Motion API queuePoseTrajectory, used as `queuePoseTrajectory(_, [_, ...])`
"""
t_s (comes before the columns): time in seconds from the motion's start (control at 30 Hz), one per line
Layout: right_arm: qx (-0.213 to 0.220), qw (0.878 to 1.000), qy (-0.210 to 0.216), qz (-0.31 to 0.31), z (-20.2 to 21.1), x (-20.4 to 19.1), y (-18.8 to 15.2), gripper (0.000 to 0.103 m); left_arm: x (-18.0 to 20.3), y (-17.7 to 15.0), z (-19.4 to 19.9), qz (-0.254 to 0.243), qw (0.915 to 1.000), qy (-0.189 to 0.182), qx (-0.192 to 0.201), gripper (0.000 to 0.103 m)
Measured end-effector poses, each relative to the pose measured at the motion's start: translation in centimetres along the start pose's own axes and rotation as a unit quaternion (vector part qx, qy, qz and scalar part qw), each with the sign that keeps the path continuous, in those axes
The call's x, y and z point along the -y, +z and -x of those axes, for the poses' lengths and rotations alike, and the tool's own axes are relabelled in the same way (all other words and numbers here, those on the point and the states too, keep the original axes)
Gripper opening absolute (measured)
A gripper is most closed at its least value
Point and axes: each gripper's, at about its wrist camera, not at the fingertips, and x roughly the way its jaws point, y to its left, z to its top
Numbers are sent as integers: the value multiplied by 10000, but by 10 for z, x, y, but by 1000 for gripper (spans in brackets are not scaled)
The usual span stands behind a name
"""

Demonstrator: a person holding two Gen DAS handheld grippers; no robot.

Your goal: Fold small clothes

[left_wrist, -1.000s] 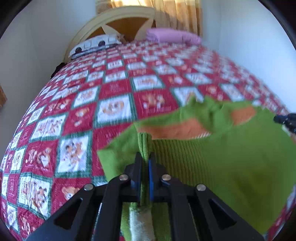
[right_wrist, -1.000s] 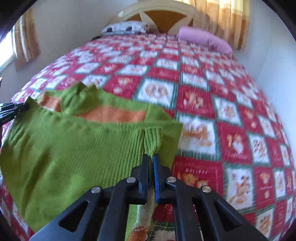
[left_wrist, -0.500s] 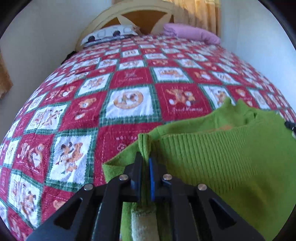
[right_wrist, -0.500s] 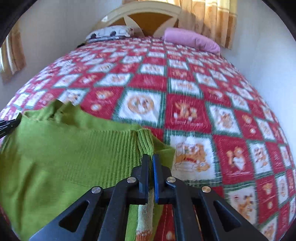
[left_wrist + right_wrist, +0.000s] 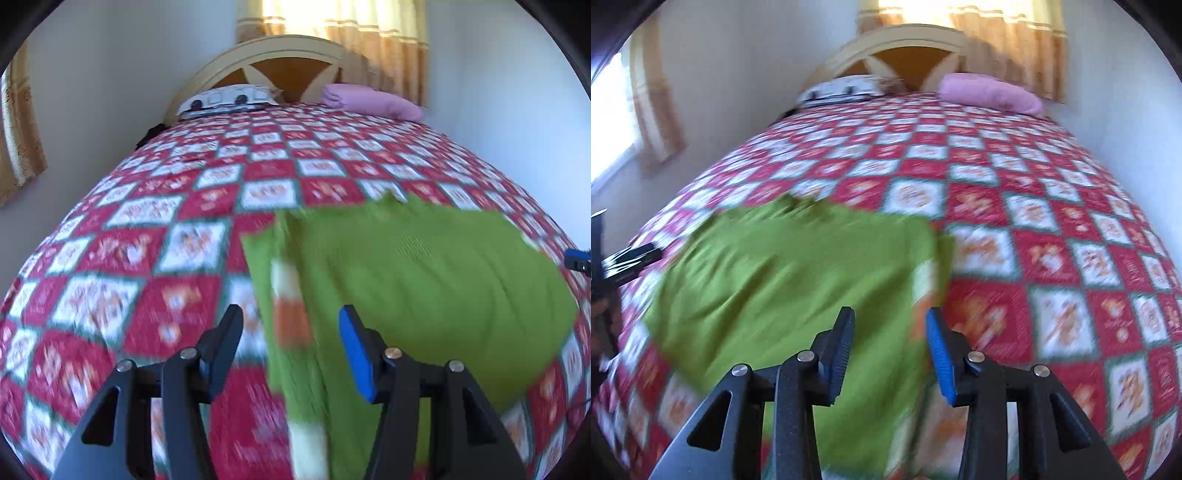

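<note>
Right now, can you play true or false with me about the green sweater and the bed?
1. The green sweater lies on the checked bedspread. True.
2. The left tool is clamped tight on the sweater. False: its jaws are opening, and the sweater's striped edge lies between them, free of the pads.
3. A pink pillow sits near the headboard. True.
4. The bedspread is plain blue. False: it has red and white squares with little pictures.
5. The right tool is opening too. True: the sweater's edge lies between its jaws, unpinched.
6. The sweater hangs from the curtains. False: it is down on the bed.
</note>
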Motion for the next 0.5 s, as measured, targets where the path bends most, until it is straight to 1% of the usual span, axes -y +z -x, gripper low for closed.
queuePoseTrajectory(0.03, [-27,9998,156,116,4,-9,-10,41,3,-12,-1,-9,10000,-10,-95,57])
queuePoseTrajectory(0.07, [-89,9995,257,182,4,-16,-19,41,4,-20,-5,-27,9998,62,-198,58])
queuePoseTrajectory(0.1, [-240,9989,334,228,-1,-22,-30,41,4,-28,-13,-46,9992,189,-337,59])
queuePoseTrajectory(0.13, [-351,9985,334,241,-6,-23,-37,41,1,-34,-19,-5,9984,268,-503,61])
queuePoseTrajectory(0.2, [-704,9973,186,137,-29,-20,-53,41,-10,-34,-18,251,9984,186,-477,67])
queuePoseTrajectory(0.23, [-714,9972,162,150,-31,-20,-56,41,-15,-33,-18,362,9976,292,-510,73])
queuePoseTrajectory(0.27, [-680,9975,116,170,-29,-21,-56,41,-18,-34,-19,426,9970,326,-554,77])
queuePoseTrajectory(0.33, [-692,9974,-68,182,-20,-30,-47,41,-26,-37,-23,594,9963,185,-599,77])
queuePoseTrajectory(0.43, [-352,9986,68,395,-5,-54,-28,41,-28,-38,-25,636,9959,182,-610,79])
queuePoseTrajectory(0.5, [-291,9980,174,525,-7,-71,-19,41,-24,-41,-25,582,9961,261,-605,81])
